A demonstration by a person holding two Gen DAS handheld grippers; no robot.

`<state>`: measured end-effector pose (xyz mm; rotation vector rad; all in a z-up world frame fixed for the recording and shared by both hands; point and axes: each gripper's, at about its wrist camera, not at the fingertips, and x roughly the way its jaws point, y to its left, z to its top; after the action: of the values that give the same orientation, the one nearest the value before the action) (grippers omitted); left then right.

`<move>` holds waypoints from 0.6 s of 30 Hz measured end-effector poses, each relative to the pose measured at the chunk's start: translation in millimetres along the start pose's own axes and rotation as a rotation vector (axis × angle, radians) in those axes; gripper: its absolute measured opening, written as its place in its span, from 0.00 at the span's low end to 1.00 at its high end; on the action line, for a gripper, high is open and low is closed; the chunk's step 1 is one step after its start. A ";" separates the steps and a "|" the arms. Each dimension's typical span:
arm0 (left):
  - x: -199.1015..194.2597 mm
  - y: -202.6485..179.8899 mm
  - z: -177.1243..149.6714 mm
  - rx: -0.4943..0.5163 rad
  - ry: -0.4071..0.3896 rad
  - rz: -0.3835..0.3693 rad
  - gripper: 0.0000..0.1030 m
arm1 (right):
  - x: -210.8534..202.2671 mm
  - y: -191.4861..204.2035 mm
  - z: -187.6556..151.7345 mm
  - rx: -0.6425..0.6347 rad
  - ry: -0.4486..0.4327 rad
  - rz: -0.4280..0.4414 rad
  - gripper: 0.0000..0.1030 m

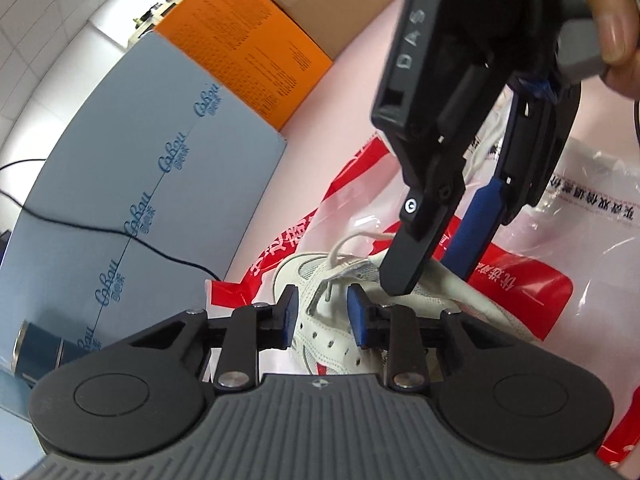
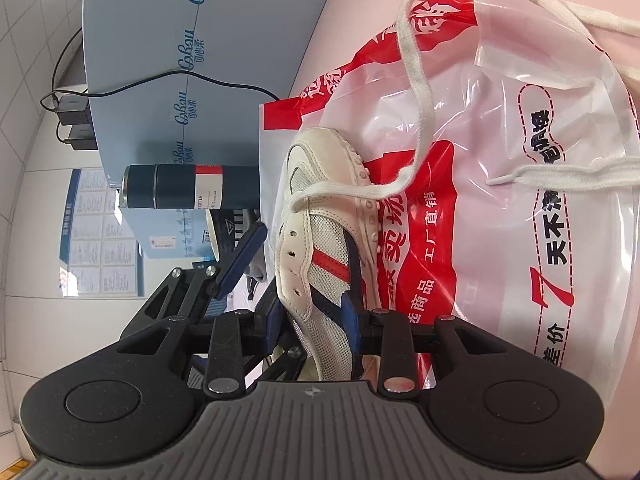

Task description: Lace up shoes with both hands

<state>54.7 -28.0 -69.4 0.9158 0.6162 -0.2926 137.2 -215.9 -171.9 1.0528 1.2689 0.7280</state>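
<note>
a: where's the shoe (image 2: 320, 240)?
b: on its side on a bag (image 2: 500, 160), clamped at the heel by right gripper (image 2: 310, 322).
a: left gripper (image 1: 322, 312)?
b: parted over the eyelets, gripping nothing; lace (image 2: 416, 80) trailing far across the bag.

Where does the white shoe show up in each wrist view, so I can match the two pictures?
Left wrist: the white shoe sits low at centre, just beyond the left gripper, with the right gripper's fingers on it.
Right wrist: it runs up the centre, its side clamped in the right gripper.
Shared landmark: the red and clear plastic bag under the shoe.
</note>
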 end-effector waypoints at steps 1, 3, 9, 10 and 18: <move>2.7 -1.7 1.1 0.008 0.006 0.003 0.24 | 0.0 -0.1 0.0 0.001 0.000 0.000 0.28; 8.0 -4.9 3.2 0.023 0.019 0.010 0.27 | -0.3 -0.6 -0.2 0.003 -0.001 0.000 0.28; 10.7 -3.8 2.1 0.018 0.022 0.021 0.06 | 0.2 -1.3 0.1 0.002 -0.003 0.001 0.28; 9.6 -4.0 1.3 0.019 0.019 0.022 0.05 | 0.6 -1.2 0.0 0.001 -0.003 0.002 0.28; 3.3 -11.1 1.1 0.105 0.010 0.060 0.03 | -0.2 -3.1 -2.0 0.011 -0.013 -0.065 0.44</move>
<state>52.3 -35.3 -78.1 1.0354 0.5859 -0.2691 134.9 -216.8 -174.6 1.0187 1.2918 0.6642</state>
